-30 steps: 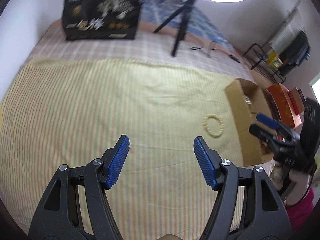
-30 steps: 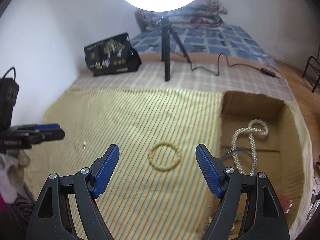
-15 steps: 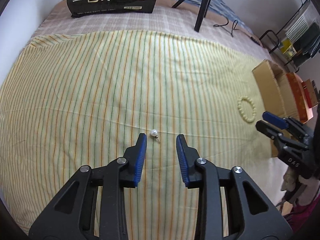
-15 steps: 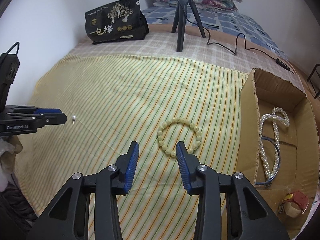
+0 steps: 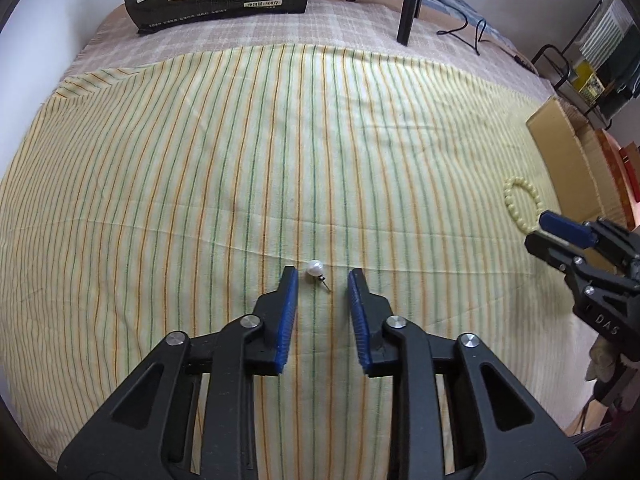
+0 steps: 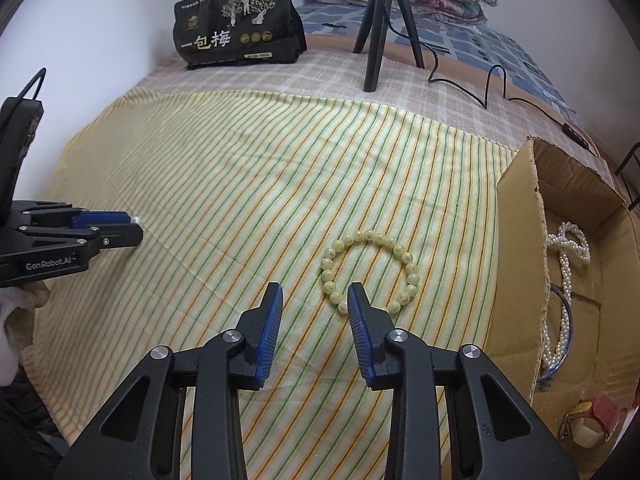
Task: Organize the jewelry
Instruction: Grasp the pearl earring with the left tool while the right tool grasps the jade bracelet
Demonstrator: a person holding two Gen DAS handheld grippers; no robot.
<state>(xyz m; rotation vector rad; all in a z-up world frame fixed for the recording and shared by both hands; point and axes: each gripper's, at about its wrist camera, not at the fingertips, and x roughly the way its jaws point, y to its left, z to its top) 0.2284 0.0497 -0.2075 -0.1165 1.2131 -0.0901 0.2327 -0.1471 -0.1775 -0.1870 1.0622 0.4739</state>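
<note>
A small white pearl stud earring (image 5: 314, 268) lies on the yellow striped cloth (image 5: 200, 160). My left gripper (image 5: 322, 273) is open, low over the cloth, with the earring between its fingertips, apart from both pads. A pale yellow bead bracelet (image 6: 370, 270) lies on the cloth near a cardboard box (image 6: 516, 248). My right gripper (image 6: 315, 290) is open and empty, its right fingertip just left of the bracelet's near edge. The bracelet (image 5: 522, 204) and the right gripper (image 5: 560, 236) also show in the left wrist view.
The box holds a white pearl necklace (image 6: 566, 280) and a thin blue bangle (image 6: 564, 320). A black snack bag (image 6: 238, 30) and a black tripod (image 6: 378, 28) stand at the back. A cable (image 6: 480, 88) runs across the checked blanket.
Both grippers have come down and forward toward the cloth and narrowed from wide open. The left now straddles the earring; the right has closed in on the bracelet.
</note>
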